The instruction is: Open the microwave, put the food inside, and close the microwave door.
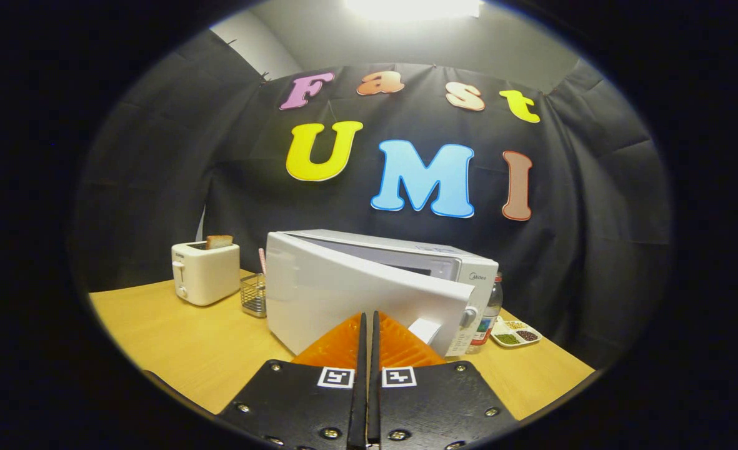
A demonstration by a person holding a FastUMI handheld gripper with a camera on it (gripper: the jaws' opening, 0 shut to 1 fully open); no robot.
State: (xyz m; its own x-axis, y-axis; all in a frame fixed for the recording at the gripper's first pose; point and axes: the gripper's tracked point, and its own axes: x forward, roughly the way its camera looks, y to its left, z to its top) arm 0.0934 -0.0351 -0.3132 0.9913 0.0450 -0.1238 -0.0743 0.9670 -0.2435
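The gripper (369,325), fingers closed together and empty, is aimed at the microwave (406,275) mid-bench; its door (344,300), ajar, is best pushed flat near its free edge until latched.

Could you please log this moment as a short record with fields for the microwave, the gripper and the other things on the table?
microwave: white microwave on the wooden table, its door partly ajar
gripper: gripper with fingers together, nothing between them, tips against the door's front
toaster: white toaster left of the microwave, bread slice in its slot
right side: bottle and divided dish beside the microwave
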